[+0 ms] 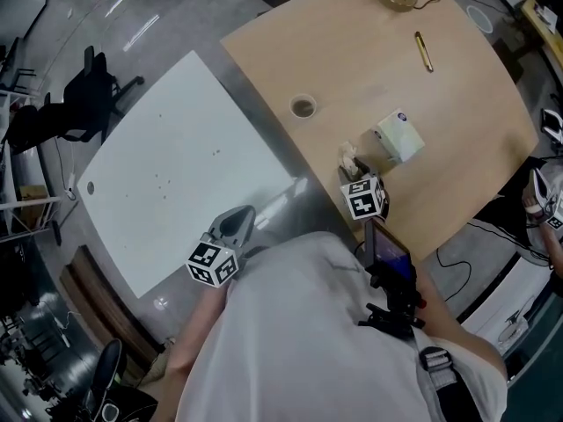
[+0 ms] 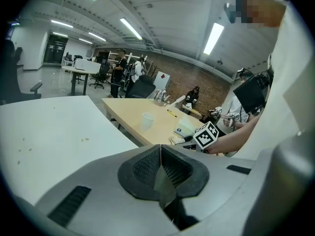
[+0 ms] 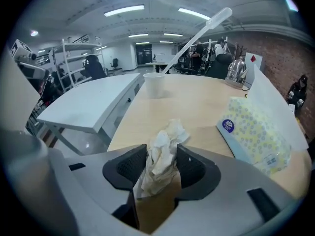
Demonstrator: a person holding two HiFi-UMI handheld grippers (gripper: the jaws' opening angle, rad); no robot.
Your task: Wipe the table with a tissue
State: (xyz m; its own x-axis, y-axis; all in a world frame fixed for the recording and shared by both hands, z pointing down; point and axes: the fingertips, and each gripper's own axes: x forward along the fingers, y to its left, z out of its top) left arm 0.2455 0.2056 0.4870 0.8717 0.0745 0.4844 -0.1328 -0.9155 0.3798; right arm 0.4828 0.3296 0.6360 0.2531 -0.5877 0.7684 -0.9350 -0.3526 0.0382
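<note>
the main risk is a poor grab. the tissue (image 3: 170, 132) is a loose, crumpled wad, and if the right gripper (image 3: 161, 157) closes on only its near edge, the wad could slip out or drag along the wooden table (image 3: 197, 102) without wiping properly. closing too low could also scrape the pads on the wood. a sweep to the right would likely bump the tissue pack (image 3: 253, 132), which lies just right of the wad. the cup (image 3: 154, 84) stands far off and looks safe.

the right gripper's fingers (image 3: 189, 167) stand wide apart, with the wad lying on the wood between them. it fills most of the gap and may brush the pads, but it is not squeezed. the left gripper (image 2: 160, 168) has its fingers pressed together on nothing. it hangs by the white table (image 2: 49, 132), well left of the tissue.
</note>
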